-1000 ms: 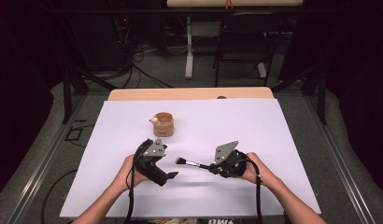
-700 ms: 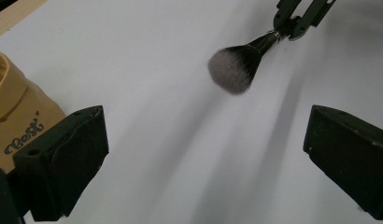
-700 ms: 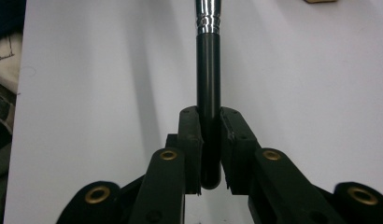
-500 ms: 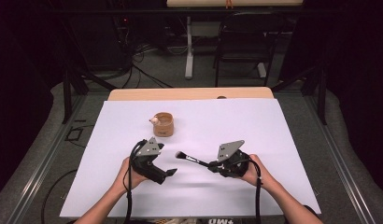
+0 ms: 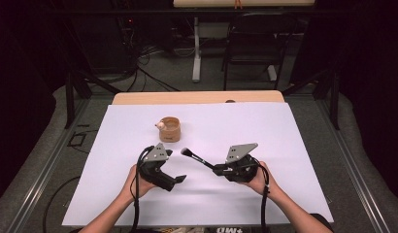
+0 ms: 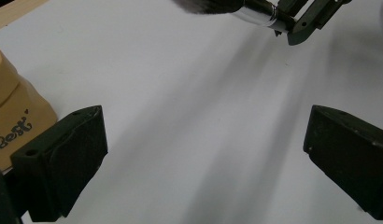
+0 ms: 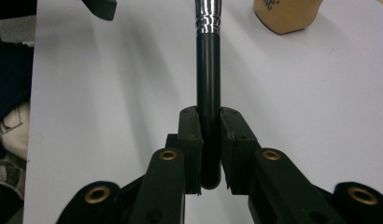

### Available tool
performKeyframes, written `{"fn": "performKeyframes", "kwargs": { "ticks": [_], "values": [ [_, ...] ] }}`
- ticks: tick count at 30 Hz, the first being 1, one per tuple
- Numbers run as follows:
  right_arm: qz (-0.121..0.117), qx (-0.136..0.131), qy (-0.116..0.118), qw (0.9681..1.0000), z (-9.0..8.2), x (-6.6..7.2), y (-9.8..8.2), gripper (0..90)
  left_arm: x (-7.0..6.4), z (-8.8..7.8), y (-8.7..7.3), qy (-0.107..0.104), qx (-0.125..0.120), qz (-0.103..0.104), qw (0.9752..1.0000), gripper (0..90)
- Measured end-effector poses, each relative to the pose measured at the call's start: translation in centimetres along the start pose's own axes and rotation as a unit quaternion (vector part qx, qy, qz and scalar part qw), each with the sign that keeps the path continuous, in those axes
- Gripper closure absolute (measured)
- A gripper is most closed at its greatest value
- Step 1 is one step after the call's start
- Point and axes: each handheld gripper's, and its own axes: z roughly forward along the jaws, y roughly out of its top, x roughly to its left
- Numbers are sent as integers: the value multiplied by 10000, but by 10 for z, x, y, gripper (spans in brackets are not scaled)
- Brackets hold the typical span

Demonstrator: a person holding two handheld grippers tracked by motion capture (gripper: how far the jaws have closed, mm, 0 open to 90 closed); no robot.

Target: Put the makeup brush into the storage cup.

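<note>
Brush (image 5: 194,156) sits at frame centre, its handle clamped between the right gripper (image 5: 221,169) fingers, bristles aimed up-left toward the tan cup (image 5: 169,129), probably its holder. Left gripper (image 5: 176,180) hovers over the tabletop (image 5: 294,145), fingers spread wide, empty.

a: the brush (image 7: 209,70) runs off the top edge in the right gripper view, so its bristles are cut away there.

b: and in the left gripper view the bristles (image 6: 206,5) are a dark blur at the top edge.

a: the tan cup (image 6: 12,116) is cropped at the left there; its lettering maybe reads "best".

b: something small sits on the cup's rim (image 5: 159,125) in the high view, too tiny to tell.
</note>
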Motion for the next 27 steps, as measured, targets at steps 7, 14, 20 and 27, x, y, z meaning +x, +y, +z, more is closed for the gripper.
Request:
{"fn": "performKeyframes", "kwargs": {
  "ticks": [7, 14, 20, 27],
  "values": [
    [144, -211, -145, 9996, 0, 1, 3, 794, -1, 2, 1, 84, -144, -55, 9998, 0],
    [268, -451, -297, 9982, 1, 5, 8, 794, -1, 4, 2, 128, -262, -194, 9994, 0],
    [324, -606, -362, 9970, 5, 9, 12, 794, -3, 7, 6, 123, -439, -315, 9985, 0],
    [411, -835, -452, 9946, 7, 11, 15, 794, -3, 7, 10, 286, -654, -455, 9964, 0]
  ]
}}
